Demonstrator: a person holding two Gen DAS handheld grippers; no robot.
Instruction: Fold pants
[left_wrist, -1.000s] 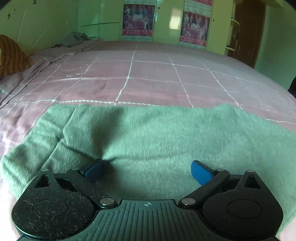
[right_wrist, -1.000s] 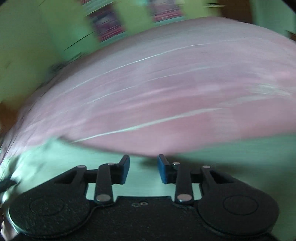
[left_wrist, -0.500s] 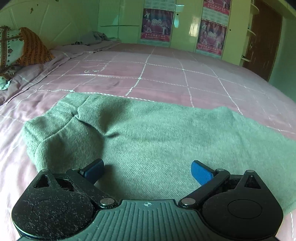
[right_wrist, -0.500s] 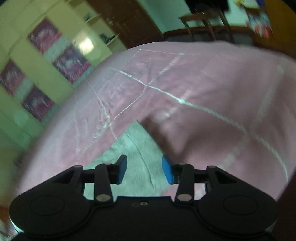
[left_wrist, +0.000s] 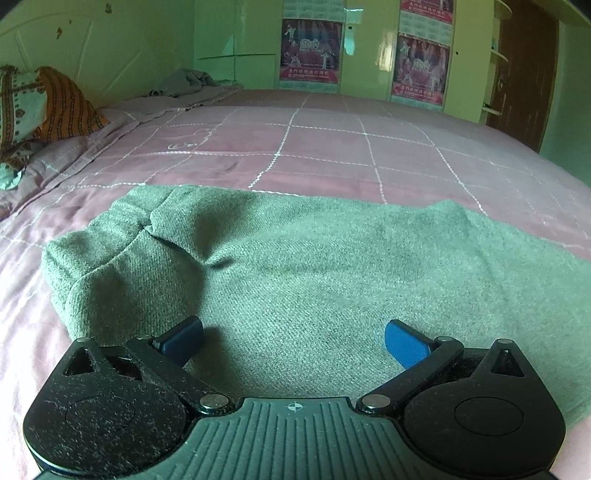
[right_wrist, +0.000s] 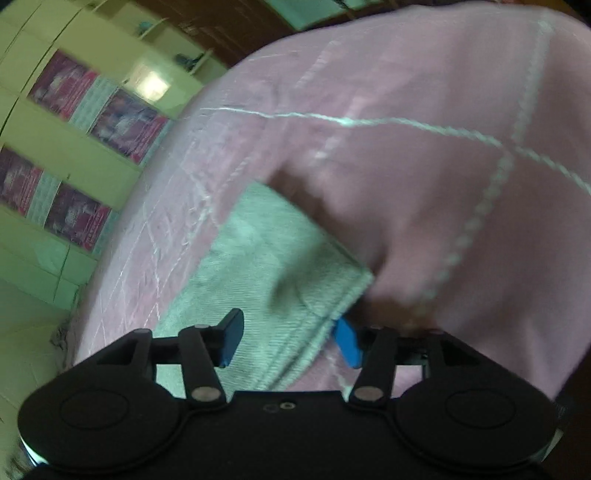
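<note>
Pink bedspread (left_wrist: 332, 155) fills both views — my left gripper (left_wrist: 293, 341) gapes over green pants (left_wrist: 332, 258); my right gripper (right_wrist: 290, 341) seems, through blur, closing around their corner, pads not pressing.

We have two wrist fisheyes, each looking forward and downward along its own fingers. Left wrist view: level horizon, close over the green pants (left_wrist: 332, 266), facing across the pink bedspread (left_wrist: 332, 147) to the wardrobe (left_wrist: 369, 55). Right wrist view: rolled, blurred, close over a pants corner. Both views share pants, bedspread and wardrobe.
</note>
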